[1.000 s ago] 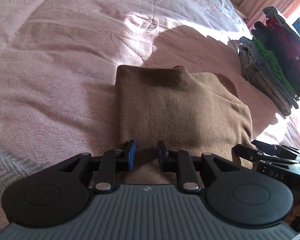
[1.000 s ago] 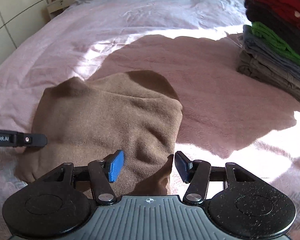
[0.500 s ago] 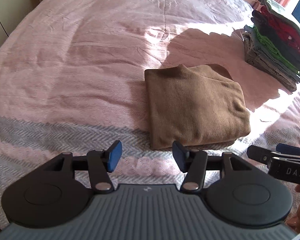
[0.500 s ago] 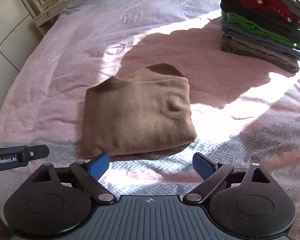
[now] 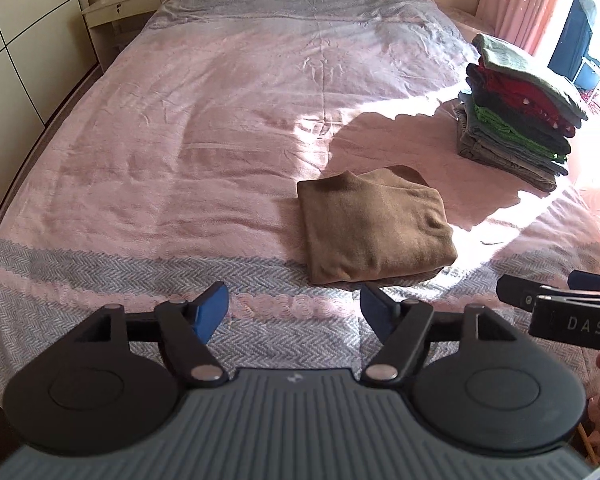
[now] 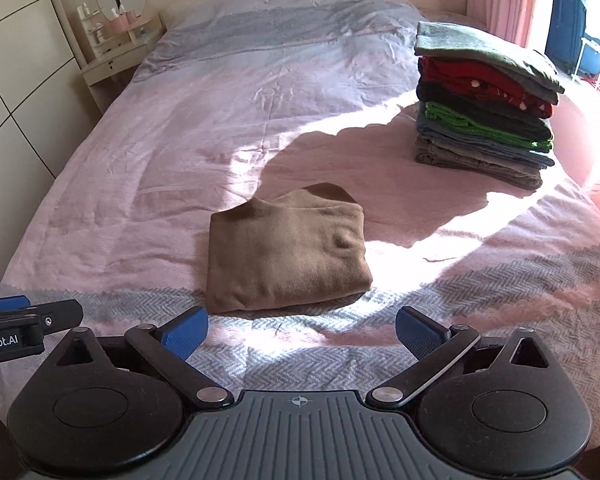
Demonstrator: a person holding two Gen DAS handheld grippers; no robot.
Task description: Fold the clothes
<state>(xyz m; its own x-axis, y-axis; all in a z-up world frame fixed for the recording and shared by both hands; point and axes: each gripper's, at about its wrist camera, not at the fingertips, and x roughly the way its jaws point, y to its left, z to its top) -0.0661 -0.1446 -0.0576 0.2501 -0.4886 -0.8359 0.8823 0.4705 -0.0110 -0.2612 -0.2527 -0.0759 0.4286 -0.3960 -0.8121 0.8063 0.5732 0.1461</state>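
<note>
Left gripper [image 5: 293, 312] and right gripper [image 6: 300, 330] are both off the cloth now, jaws opening, nothing between them; a second ago they sat at the near edge of the brown garment [image 6: 286, 250]. It lies folded, near the bed's [image 6: 180, 128] front edge, well apart from the folded stack [image 6: 486, 108]. Fold looks finished; likely next is moving it to the stack.
</note>
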